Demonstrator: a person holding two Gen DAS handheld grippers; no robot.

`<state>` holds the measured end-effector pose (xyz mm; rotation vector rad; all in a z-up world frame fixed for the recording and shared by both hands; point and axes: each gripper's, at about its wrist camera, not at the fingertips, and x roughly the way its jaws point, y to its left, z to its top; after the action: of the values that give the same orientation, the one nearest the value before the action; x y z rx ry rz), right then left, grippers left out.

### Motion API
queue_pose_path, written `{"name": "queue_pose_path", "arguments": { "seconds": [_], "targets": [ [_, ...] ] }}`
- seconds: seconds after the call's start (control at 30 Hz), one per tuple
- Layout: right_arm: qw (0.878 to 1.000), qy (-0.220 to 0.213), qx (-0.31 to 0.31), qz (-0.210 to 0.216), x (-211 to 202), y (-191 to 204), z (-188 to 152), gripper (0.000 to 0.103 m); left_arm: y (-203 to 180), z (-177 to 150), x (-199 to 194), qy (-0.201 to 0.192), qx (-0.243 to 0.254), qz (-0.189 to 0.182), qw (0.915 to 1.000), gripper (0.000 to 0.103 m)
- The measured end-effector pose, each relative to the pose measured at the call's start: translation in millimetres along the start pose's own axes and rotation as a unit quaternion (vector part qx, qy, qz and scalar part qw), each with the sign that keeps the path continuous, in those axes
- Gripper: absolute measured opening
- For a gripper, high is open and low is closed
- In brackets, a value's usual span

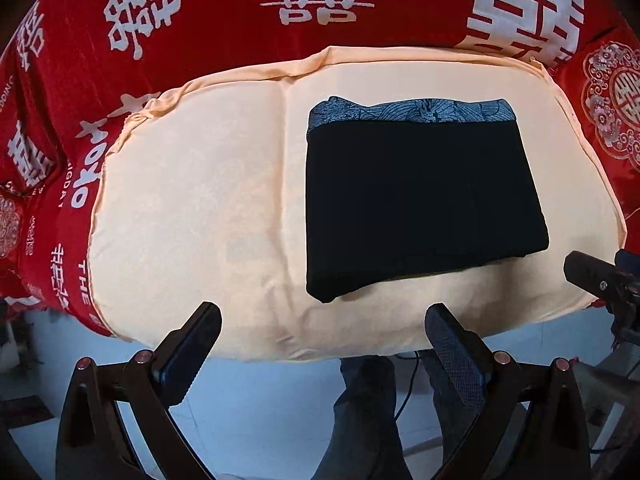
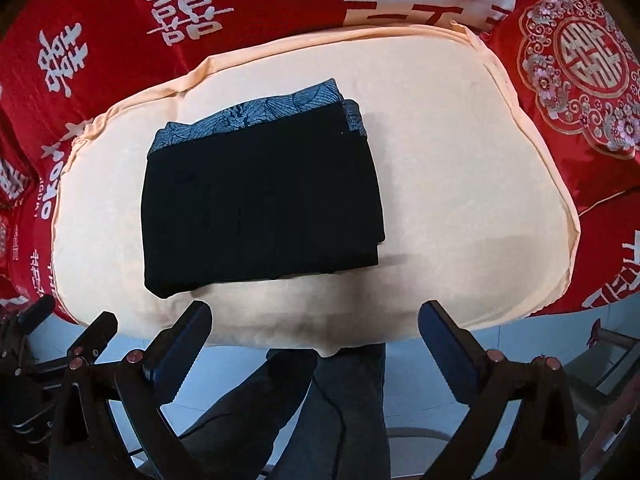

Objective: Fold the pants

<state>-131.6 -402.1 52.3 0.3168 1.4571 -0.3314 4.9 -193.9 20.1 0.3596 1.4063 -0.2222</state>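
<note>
Left gripper [image 1: 323, 326] and right gripper [image 2: 315, 324]: both spread wide, holding nothing, short of folded black pants [image 1: 420, 204] on cream cushion [image 1: 192, 200]. Red bedspread [image 1: 224, 20] reads "THE".

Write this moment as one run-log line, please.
pants: folded, on cream cushion | left gripper: open, empty | right gripper: open, empty

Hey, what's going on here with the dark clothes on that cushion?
A person holding a pair of tongs in each hand is folding pants. The black pants already lie in a compact folded rectangle on the cream cushion, with a blue patterned band showing along the far edge. Both the left tongs and the right tongs are open, empty and held back at the cushion's near edge, touching nothing. The cushion sits on a red bedspread with white characters.
</note>
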Motion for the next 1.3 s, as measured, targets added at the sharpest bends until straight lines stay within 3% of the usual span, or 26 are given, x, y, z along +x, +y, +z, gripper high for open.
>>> {"name": "queue_pose_path", "arguments": {
  "seconds": [0.47, 1.3],
  "targets": [
    [0.999, -0.005, -0.037, 0.0, -10.8, 28.2, 2.8, 0.103, 5.4, 0.4, -7.0, -0.002, -0.012, -0.005, 0.9999, 0.102],
    [0.999, -0.007, -0.036, -0.009, -13.7, 34.3, 8.1, 0.103, 7.9, 6.4, -9.4, -0.009, 0.01, -0.005, 0.9999, 0.102]
  ]
}}
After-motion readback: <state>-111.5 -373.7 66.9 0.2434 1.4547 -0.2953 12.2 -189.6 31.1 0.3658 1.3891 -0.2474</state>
